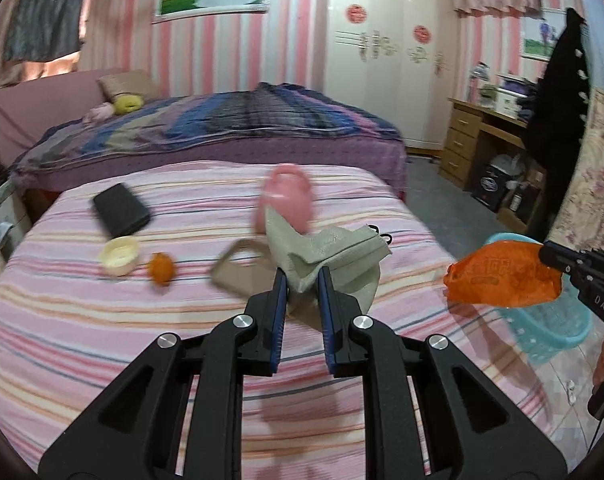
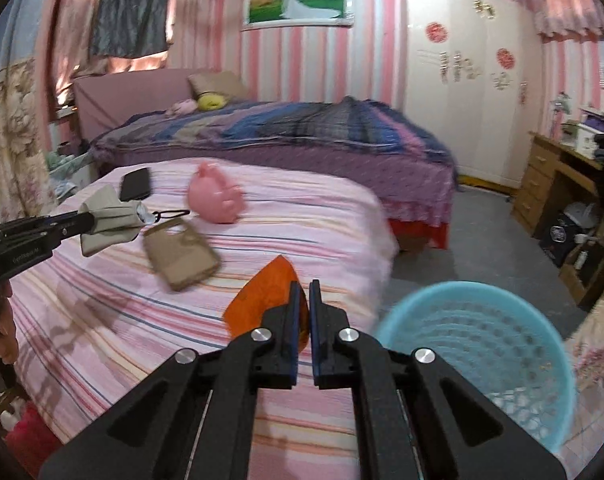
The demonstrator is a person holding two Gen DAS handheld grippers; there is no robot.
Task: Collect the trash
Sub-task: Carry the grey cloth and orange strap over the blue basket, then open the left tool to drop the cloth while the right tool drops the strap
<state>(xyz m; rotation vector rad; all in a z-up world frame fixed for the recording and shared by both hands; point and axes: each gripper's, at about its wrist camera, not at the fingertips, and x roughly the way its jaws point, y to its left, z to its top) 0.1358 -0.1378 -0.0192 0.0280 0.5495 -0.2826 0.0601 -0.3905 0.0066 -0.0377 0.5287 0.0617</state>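
Orange crinkled plastic wrapper (image 2: 262, 296) pinched in the right gripper (image 2: 304, 296) nears the light-blue perforated plastic basket (image 2: 478, 344), the left gripper (image 1: 302, 284) clamps a grey-green folded cloth pouch (image 1: 326, 252), and an orange peel scrap (image 1: 161, 267) remains on the bed.

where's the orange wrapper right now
The orange wrapper is clamped in the right gripper, held in the air beside the striped bed's right edge, just above the blue basket on the floor.

Home bedroom: beds (image 1: 206, 128), wardrobe (image 1: 386, 52)
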